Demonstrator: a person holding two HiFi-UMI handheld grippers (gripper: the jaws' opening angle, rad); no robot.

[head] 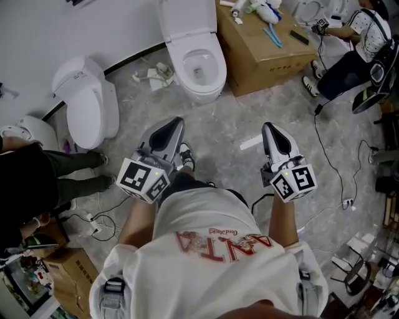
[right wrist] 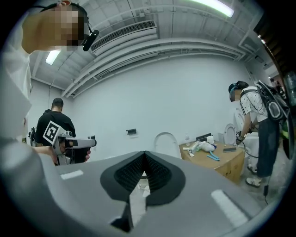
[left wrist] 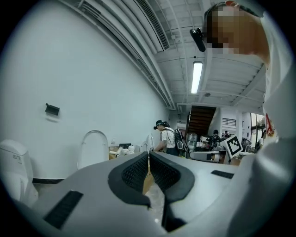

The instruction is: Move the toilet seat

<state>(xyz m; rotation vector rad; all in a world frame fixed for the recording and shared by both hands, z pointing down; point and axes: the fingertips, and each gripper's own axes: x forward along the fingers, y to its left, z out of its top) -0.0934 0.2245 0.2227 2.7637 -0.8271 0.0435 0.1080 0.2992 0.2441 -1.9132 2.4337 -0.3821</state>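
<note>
A white toilet (head: pixel 194 62) stands against the far wall, its lid (head: pixel 184 17) raised and the bowl open. The same upright lid shows as a pale oval in the left gripper view (left wrist: pixel 92 148) and in the right gripper view (right wrist: pixel 166 141). My left gripper (head: pixel 176 122) and right gripper (head: pixel 269 127) are held side by side in front of my body, well short of the toilet, pointing toward it. Both are shut with nothing between the jaws, as seen close up at the left gripper (left wrist: pixel 148 156) and the right gripper (right wrist: pixel 144 153).
A second white toilet (head: pixel 87 103) with its lid down stands to the left. A cardboard box (head: pixel 262 50) with tools on top sits right of the toilet. People stand at the far right (head: pixel 349 56) and left (head: pixel 25 180). Cables (head: pixel 336 187) and scraps (head: pixel 157 76) lie on the floor.
</note>
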